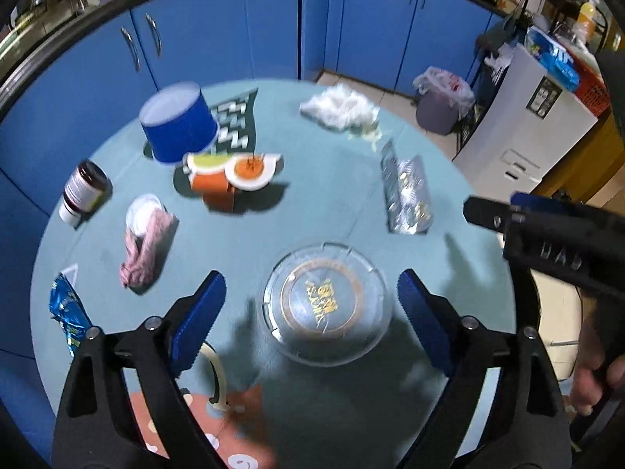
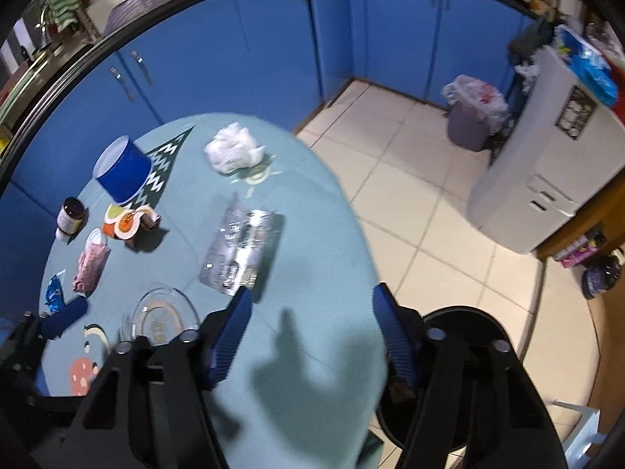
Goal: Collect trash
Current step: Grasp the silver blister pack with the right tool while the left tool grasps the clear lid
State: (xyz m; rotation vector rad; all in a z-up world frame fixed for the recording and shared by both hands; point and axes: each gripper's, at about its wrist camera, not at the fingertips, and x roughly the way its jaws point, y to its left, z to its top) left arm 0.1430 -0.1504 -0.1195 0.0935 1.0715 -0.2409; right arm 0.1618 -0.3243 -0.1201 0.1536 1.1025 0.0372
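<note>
On the round teal table (image 1: 312,203) lie a silver foil wrapper (image 1: 406,195) (image 2: 242,250), a crumpled white tissue (image 1: 340,107) (image 2: 234,148), a pink crumpled wrapper (image 1: 144,250) (image 2: 90,264) and a blue snack wrapper (image 1: 66,312) (image 2: 54,293). My left gripper (image 1: 312,308) is open and empty, above a glass ashtray (image 1: 326,305) (image 2: 164,314). My right gripper (image 2: 308,336) is open and empty above the table's near right edge; it also shows in the left wrist view (image 1: 484,211). A black bin (image 2: 465,351) stands on the floor below it.
A blue paper cup (image 1: 177,121) (image 2: 121,168), a dark jar (image 1: 84,191) (image 2: 70,217) and an orange-white box (image 1: 230,176) (image 2: 125,224) stand on the table. A lined grey trash bin (image 1: 441,105) (image 2: 472,117), a white appliance (image 2: 547,179) and blue cabinets (image 1: 234,31) surround it.
</note>
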